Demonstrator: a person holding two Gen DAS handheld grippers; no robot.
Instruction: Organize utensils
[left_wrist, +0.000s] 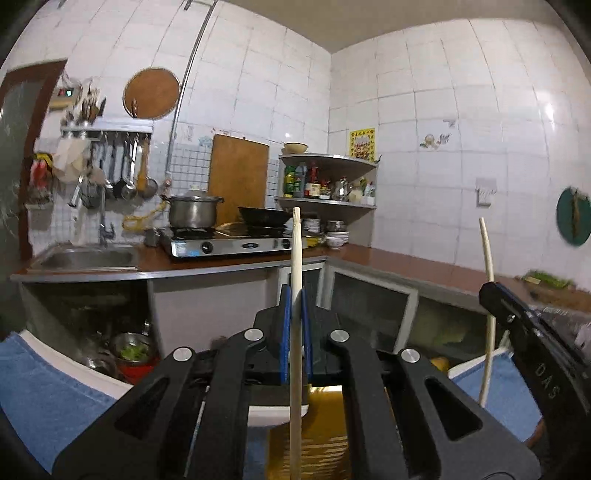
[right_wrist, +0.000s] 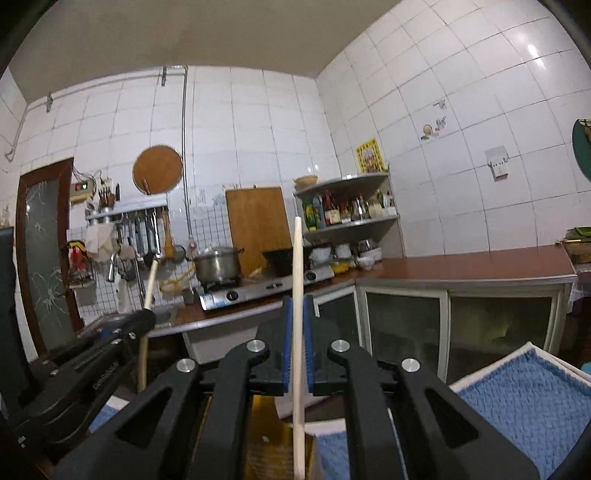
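My left gripper (left_wrist: 295, 301) is shut on a pale wooden chopstick (left_wrist: 296, 251) that stands upright between its blue pads. My right gripper (right_wrist: 298, 306) is shut on a second pale chopstick (right_wrist: 297, 258), also upright. Each gripper shows in the other's view: the right one (left_wrist: 493, 290) with its chopstick (left_wrist: 487, 247) at the right, the left one (right_wrist: 146, 317) with its chopstick (right_wrist: 150, 280) at the left. Both are held up in the air above a yellow-brown tray (left_wrist: 325, 435), also seen in the right wrist view (right_wrist: 266, 435), lying on a blue towel (left_wrist: 48, 398).
A white-rimmed table under the blue towel (right_wrist: 524, 406) lies below. Across the room a brown counter (right_wrist: 461, 264) carries a gas stove (left_wrist: 229, 245), a steel pot (left_wrist: 194, 210), a wok (left_wrist: 264, 216) and a sink (left_wrist: 86, 258). A utensil rack (left_wrist: 110, 129) hangs on the tiled wall.
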